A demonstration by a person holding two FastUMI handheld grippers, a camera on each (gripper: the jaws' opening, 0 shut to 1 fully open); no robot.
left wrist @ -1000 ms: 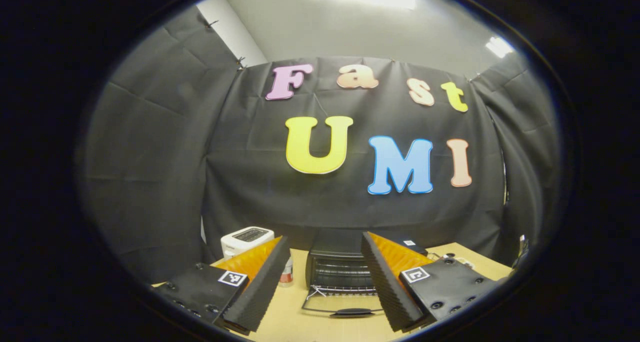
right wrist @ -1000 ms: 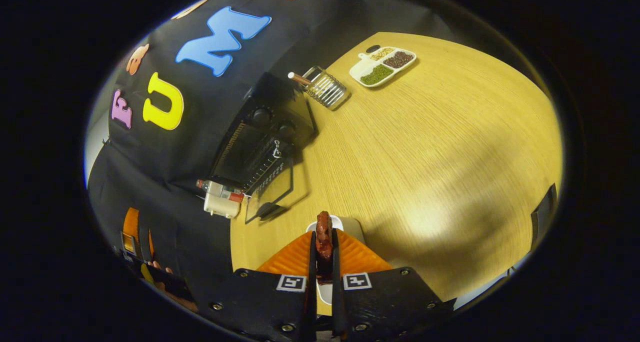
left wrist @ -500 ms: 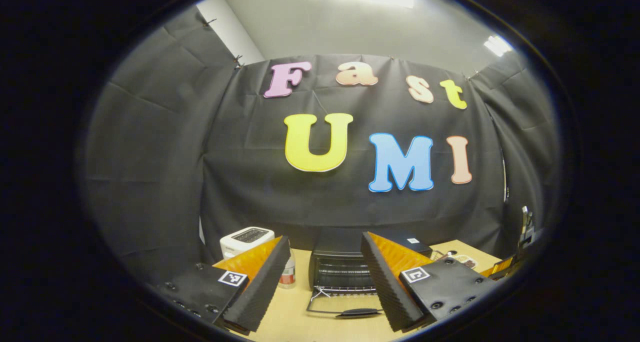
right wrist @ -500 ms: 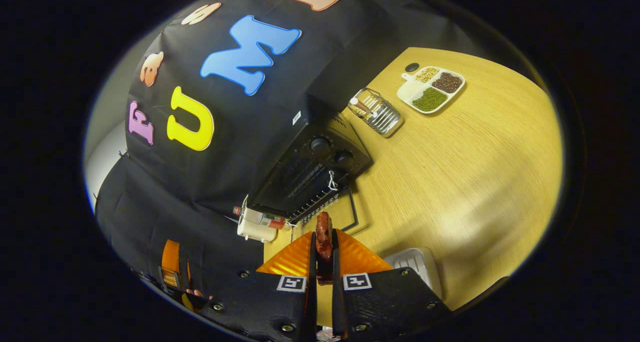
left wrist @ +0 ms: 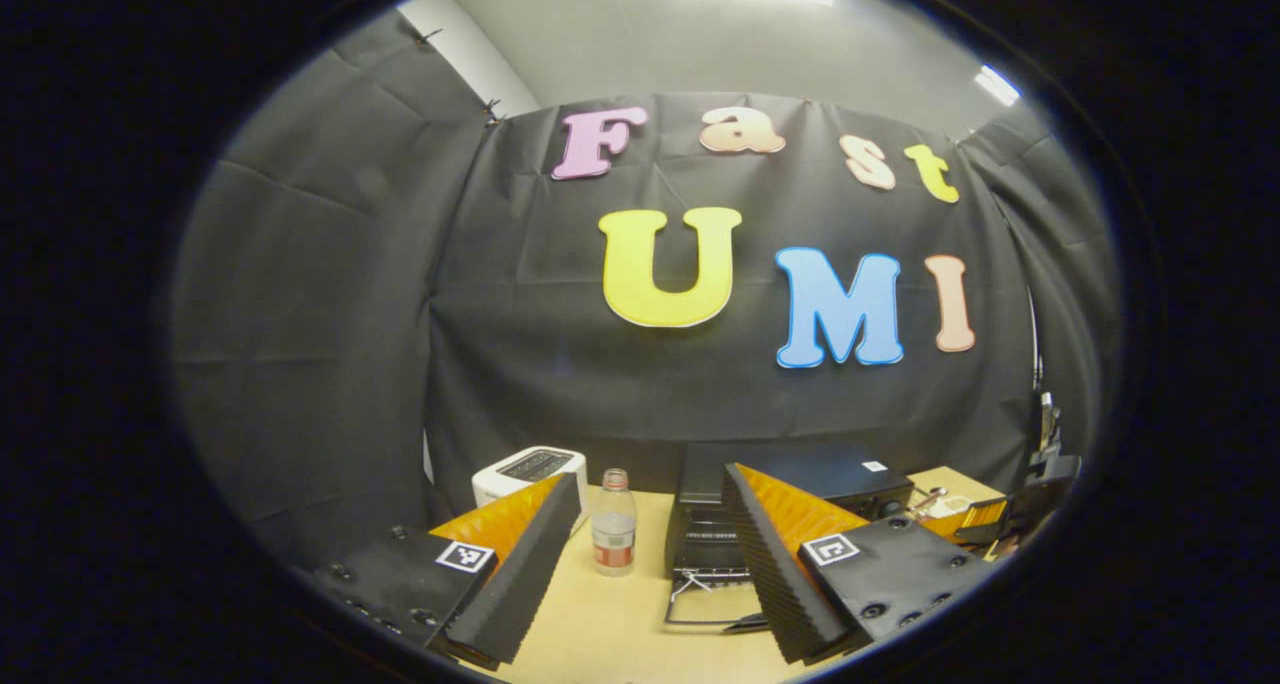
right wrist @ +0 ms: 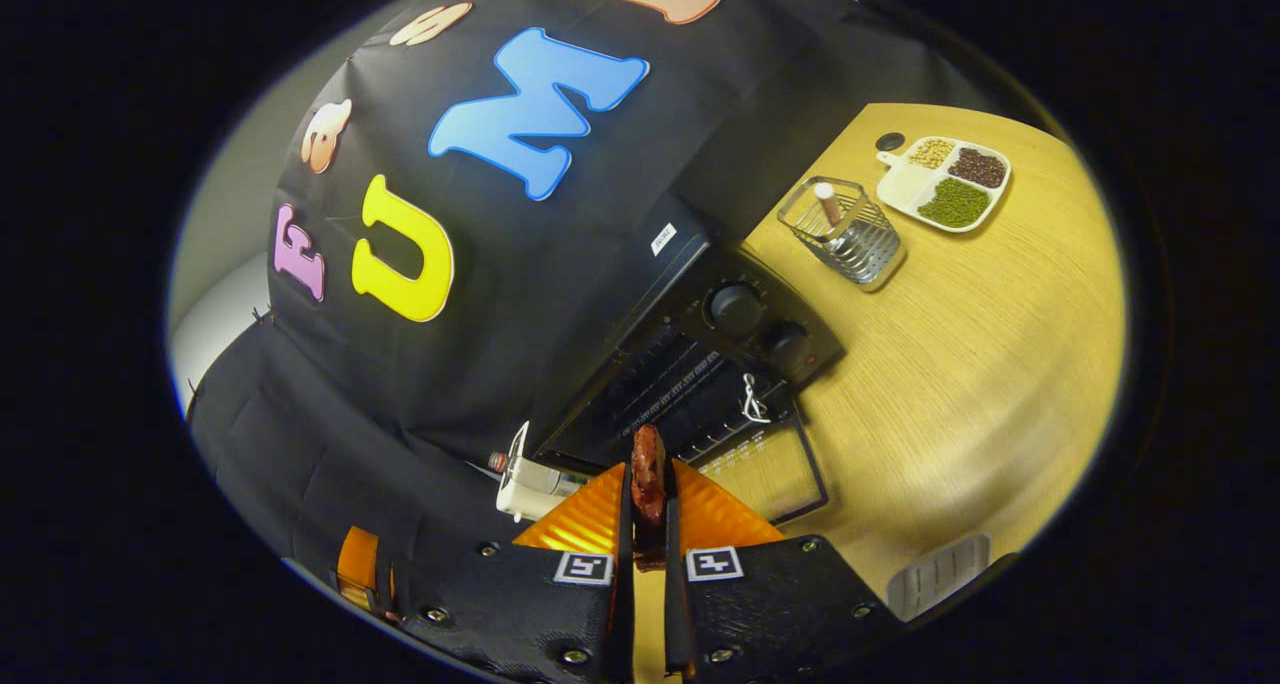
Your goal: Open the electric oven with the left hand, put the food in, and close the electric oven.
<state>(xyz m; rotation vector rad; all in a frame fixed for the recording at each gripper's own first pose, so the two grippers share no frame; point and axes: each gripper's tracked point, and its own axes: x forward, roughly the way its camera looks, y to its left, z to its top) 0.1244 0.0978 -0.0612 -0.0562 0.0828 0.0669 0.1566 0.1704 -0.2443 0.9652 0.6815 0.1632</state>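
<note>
Divided tray point(right wrist: 944, 184): three compartments of beans. Wire basket point(right wrist: 846, 234): one stick. Electric oven point(right wrist: 700, 364): door down. My right tongs point(right wrist: 648, 484) clench meat point(right wrist: 647, 474) before its mouth. Left tongs point(left wrist: 640, 554) released above the table point(left wrist: 610, 624).

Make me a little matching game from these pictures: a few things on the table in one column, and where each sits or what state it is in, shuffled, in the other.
Things:
1. oven door
2. piece of food
3. divided tray
4. plastic bottle

States:
A. stands between the toaster and the electric oven
B. folded down open
C. pinched in the right gripper
D. holds beans beyond the wire rack

Pairs: 1-B, 2-C, 3-D, 4-A
</note>
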